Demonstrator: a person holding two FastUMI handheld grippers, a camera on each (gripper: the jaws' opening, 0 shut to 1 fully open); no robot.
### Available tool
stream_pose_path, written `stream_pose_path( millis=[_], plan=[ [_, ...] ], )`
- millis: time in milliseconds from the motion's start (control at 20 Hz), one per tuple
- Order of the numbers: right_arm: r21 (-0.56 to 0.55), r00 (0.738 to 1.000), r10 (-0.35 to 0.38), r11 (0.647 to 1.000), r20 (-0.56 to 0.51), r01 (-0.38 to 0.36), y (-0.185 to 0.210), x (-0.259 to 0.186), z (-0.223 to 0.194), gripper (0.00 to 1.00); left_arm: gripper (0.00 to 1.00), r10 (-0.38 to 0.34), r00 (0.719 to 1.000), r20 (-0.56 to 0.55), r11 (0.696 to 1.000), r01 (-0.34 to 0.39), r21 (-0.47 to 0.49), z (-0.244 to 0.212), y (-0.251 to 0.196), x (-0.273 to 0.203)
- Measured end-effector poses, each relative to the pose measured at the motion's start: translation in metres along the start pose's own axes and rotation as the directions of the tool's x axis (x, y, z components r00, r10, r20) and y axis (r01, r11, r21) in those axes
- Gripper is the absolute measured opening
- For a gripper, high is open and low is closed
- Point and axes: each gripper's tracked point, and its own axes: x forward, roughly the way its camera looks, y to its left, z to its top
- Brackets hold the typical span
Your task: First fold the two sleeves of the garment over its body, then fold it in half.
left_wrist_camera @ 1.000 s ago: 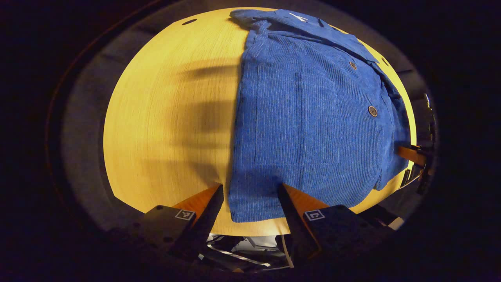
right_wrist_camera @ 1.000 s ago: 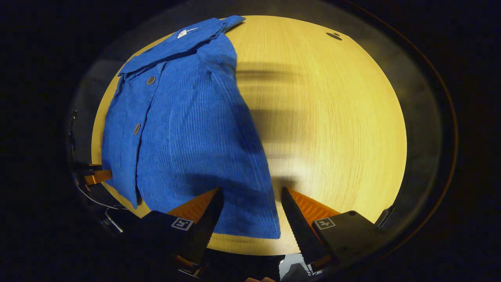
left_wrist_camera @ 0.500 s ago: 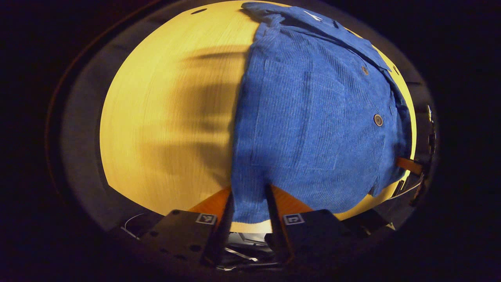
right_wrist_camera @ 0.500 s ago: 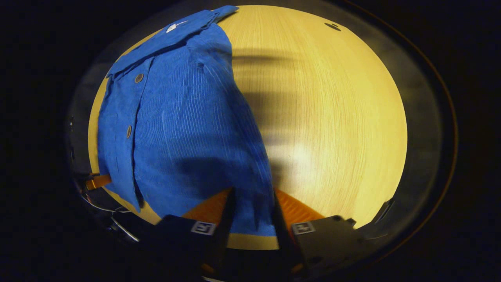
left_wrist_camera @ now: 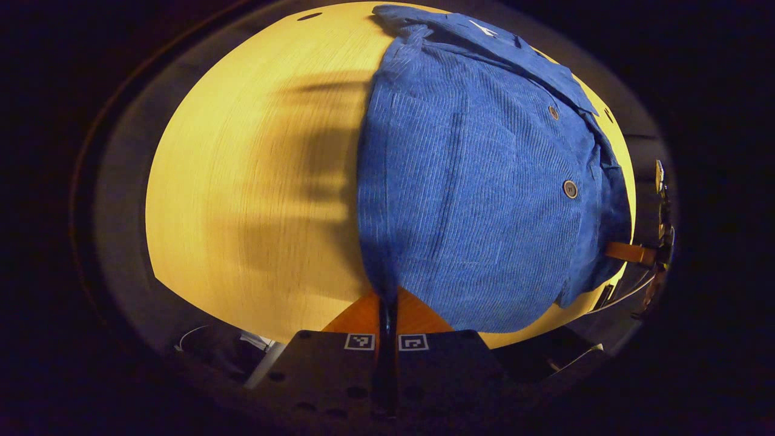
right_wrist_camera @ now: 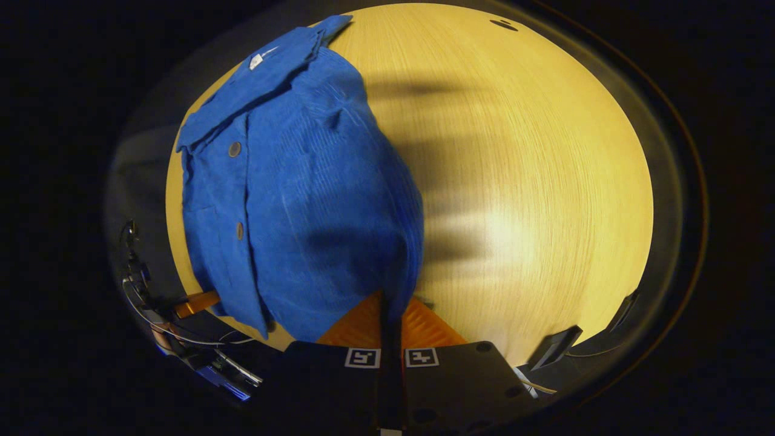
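A blue corduroy shirt (left_wrist_camera: 478,181) lies on a round wooden table (left_wrist_camera: 242,200), collar at the far end, sleeves folded in over the body. My left gripper (left_wrist_camera: 386,297) is shut on the near left corner of its hem, and the cloth rises from the table there. In the right gripper view the same shirt (right_wrist_camera: 303,200) shows with my right gripper (right_wrist_camera: 390,303) shut on the near right corner of the hem, lifted too. Far off at the right edge of the left gripper view is the right gripper (left_wrist_camera: 633,253); at the lower left of the right gripper view is the left gripper (right_wrist_camera: 197,304).
Bare tabletop (right_wrist_camera: 533,181) stretches beside the shirt on the outer side of each gripper. Small dark holes (right_wrist_camera: 504,24) mark the table's far rim. Cables and dark gear (right_wrist_camera: 200,357) hang below the table's near edge.
Both grippers went from open around the hem corners to fully shut on them. The near hem has lifted off the table and bunched up.
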Motion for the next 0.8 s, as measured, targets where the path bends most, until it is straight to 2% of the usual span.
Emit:
stream_pose_path(
  millis=[200, 400, 800],
  plan=[
    [-0.029, 0.996, 0.076, 0.997, 0.052, -0.075, 0.037, -0.031, 0.015, 0.01, 0.00, -0.064, 0.996, 0.060, 0.998, 0.063, 0.018, 0.014, -0.025, -0.025],
    [-0.002, 0.982, 0.138, 0.990, 0.126, -0.139, 0.060, -0.064, 0.039, 0.01, 0.00, -0.123, 0.981, 0.151, 0.991, 0.115, 0.061, 0.039, -0.041, -0.064],
    [-0.010, 0.954, 0.160, 0.987, 0.254, -0.162, 0.086, -0.104, 0.104, 0.01, 0.00, -0.149, 0.960, 0.239, 0.989, 0.151, 0.011, 0.071, -0.022, -0.109]
  ],
)
